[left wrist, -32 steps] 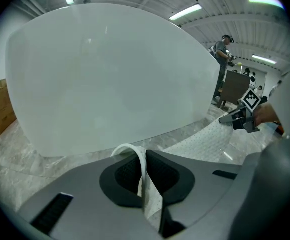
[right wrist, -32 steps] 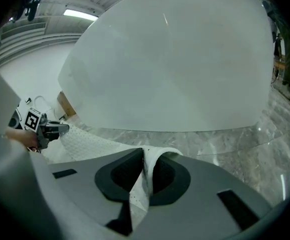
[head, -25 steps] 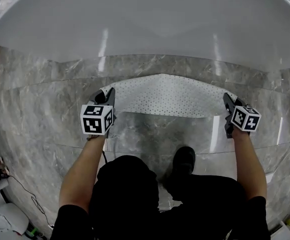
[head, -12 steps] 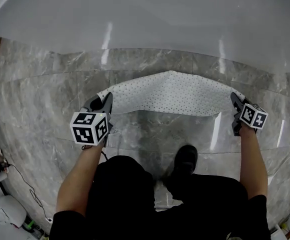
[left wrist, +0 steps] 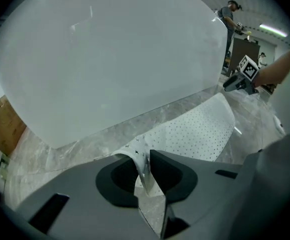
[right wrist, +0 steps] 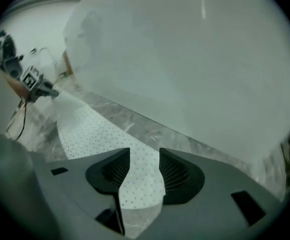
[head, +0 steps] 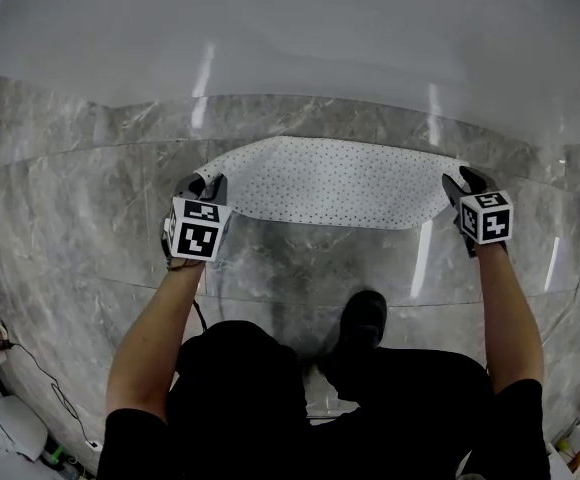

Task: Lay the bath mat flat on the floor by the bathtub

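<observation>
The white dotted bath mat [head: 330, 183] stretches across the grey floor in front of the white bathtub [head: 290, 38]. My left gripper [head: 205, 188] holds its left corner. In the left gripper view that corner [left wrist: 141, 156] curls up and fills the narrow gap between the jaws of my left gripper [left wrist: 144, 159], which have just been opening a little. My right gripper [head: 455, 183] is at the mat's right end. In the right gripper view its jaws [right wrist: 144, 159] have just been opening and stand wide apart; the mat [right wrist: 140, 179] lies between them without touching the pads.
Grey marble floor [head: 90, 198] runs along the tub. The person's black shoe [head: 365, 318] stands just behind the mat. A cardboard box [left wrist: 2, 124] sits at the tub's left end. A cable [head: 40, 378] and a white device [head: 0, 443] lie at the lower left.
Both grippers have sunk towards the floor. The hump in the mat's middle has flattened. The right gripper has rolled and its jaws have opened off the mat.
</observation>
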A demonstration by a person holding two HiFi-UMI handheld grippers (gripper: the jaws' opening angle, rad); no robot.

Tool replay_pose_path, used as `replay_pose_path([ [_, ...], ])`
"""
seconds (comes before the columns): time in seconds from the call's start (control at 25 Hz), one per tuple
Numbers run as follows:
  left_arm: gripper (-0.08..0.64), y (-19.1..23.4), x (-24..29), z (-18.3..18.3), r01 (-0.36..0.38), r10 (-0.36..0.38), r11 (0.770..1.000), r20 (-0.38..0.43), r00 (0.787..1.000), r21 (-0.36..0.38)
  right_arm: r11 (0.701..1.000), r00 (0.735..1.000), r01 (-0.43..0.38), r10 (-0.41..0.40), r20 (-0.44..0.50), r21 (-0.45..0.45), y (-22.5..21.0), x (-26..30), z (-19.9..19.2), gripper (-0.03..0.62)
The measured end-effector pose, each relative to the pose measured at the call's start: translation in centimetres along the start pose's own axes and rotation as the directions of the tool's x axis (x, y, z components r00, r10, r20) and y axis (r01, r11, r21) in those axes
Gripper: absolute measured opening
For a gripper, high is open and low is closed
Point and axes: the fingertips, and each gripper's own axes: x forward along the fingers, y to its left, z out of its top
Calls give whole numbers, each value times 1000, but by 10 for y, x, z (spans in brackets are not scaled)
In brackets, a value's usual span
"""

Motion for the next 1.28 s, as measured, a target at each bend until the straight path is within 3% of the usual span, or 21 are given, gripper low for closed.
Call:
replay_pose_path([
  [0.12, 147, 10, 11, -10, -29, 32, 999, -57, 998, 41, 963, 993, -114, 108, -37, -246, 56, 28, 36, 210],
  [0.28, 207, 16, 3, 6, -69, 74, 991, -43, 996, 111, 861, 960, -278, 231, -158, -427, 107, 51, 54, 233],
  [0.44, 236, 10, -17, 29, -51, 56, 986, -28, 998, 158, 755, 928, -361, 231, -294, -548, 123, 68, 56, 235],
  [0.52, 254, 8, -22, 26, -39, 47, 988, -51, 998, 151, 694, 918, -378, 198, -343, -613, 128, 83, 51, 247],
  [0.6, 268, 9, -23, 15, -42, 53, 991, -81, 995, 127, 652, 911, -394, 184, -369, -648, 134, 97, 43, 271],
  [0.72, 284, 8, -17, -2, -34, 48, 994, -135, 990, 99, 631, 896, -428, 200, -397, -648, 141, 111, 32, 288],
  [0.84, 285, -2, -5, 0, -2, 36, 979, -161, 986, 203, 639, 899, -415, 177, -401, -648, 142, 125, 27, 299],
  [0.92, 284, -18, 9, 12, 53, -6, 958, -163, 987, 283, 660, 905, -400, 173, -390, -636, 142, 129, 27, 299],
  [1.0, 284, -45, 23, 27, 155, -105, 936, -169, 980, 316, 681, 906, -394, 173, -387, -618, 141, 130, 28, 302],
  [1.12, 284, -91, 39, 42, 312, -264, 893, -183, 947, 324, 692, 904, -390, 164, -394, -607, 139, 131, 26, 313],
  [1.28, 284, -108, 61, 53, 329, -261, 835, -210, 942, 441, 691, 914, -378, 171, -369, -616, 144, 126, 24, 286],
])
